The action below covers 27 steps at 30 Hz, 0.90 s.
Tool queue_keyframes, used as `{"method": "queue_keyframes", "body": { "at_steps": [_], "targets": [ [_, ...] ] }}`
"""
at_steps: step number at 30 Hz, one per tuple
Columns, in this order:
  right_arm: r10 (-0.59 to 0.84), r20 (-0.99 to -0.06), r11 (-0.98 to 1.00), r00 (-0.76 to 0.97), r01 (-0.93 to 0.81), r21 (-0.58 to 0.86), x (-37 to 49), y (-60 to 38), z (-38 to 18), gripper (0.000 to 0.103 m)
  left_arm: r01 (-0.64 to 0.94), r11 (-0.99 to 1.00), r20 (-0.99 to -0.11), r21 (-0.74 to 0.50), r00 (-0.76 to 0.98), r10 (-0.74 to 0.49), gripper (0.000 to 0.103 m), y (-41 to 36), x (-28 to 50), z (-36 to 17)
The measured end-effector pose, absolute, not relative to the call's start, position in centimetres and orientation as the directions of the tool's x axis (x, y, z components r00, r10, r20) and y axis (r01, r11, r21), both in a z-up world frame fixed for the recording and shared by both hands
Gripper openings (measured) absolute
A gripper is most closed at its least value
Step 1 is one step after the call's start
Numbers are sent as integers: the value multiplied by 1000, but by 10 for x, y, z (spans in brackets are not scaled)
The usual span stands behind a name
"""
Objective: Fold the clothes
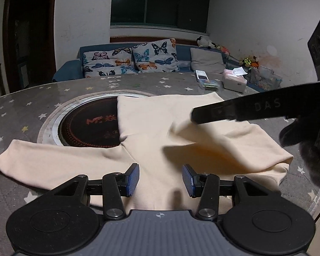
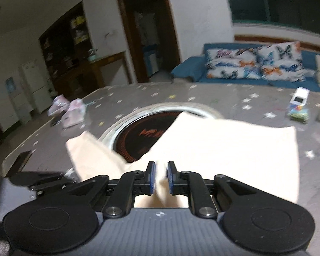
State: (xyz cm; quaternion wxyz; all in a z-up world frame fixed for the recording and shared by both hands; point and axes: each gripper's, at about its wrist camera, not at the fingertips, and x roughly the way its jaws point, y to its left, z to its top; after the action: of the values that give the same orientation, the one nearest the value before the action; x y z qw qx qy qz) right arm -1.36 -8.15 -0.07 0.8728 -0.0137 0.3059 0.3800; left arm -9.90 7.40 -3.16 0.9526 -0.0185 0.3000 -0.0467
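On table (image 1: pixel 53 93): cream garment (image 1: pixel 151 128); right gripper (image 2: pixel 160 176) pinching sleeve fold (narrow); left gripper (image 1: pixel 161 180) parted, empty.

Left tongs (image 1: pixel 161 180) sit low and forward, angled downward, blue pads (image 1: pixel 133 179) well apart with nothing pinched between them. Right tongs (image 2: pixel 160 177) tilt downward too, pads (image 2: pixel 150 177) drawn close with only a narrow gap. From the left wrist view, the right tongs' black finger (image 1: pixel 234 112) reaches in from the right side, a dark-gloved hand (image 1: pixel 309 147) gripping behind it.
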Motion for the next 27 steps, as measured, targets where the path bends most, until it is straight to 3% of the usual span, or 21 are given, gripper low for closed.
{"method": "queue_keyframes", "body": {
  "at_steps": [5, 10, 17, 22, 27],
  "targets": [
    [645, -528, 725, 553, -661, 192, -16, -102, 10, 18, 97, 994, -571, -54, 814, -110, 48, 67, -96, -31],
    [550, -553, 791, 626, -603, 104, -12, -147, 18, 32, 123, 991, -570, -46, 812, -128, 47, 58, -89, -30],
    [399, -630, 867, 666, -498, 22, -11, -208, 3, 32, 140, 990, -614, -34, 779, -131, 44, 49, -71, -42],
    [361, -664, 882, 654, -472, 15, -9, -223, -17, 34, 131, 991, -623, -11, 775, -109, 11, 44, -67, -47],
    [379, -661, 880, 648, -473, 41, -10, -224, -24, 38, 100, 995, -572, -9, 816, -87, 5, 47, -71, -25]
  ]
}}
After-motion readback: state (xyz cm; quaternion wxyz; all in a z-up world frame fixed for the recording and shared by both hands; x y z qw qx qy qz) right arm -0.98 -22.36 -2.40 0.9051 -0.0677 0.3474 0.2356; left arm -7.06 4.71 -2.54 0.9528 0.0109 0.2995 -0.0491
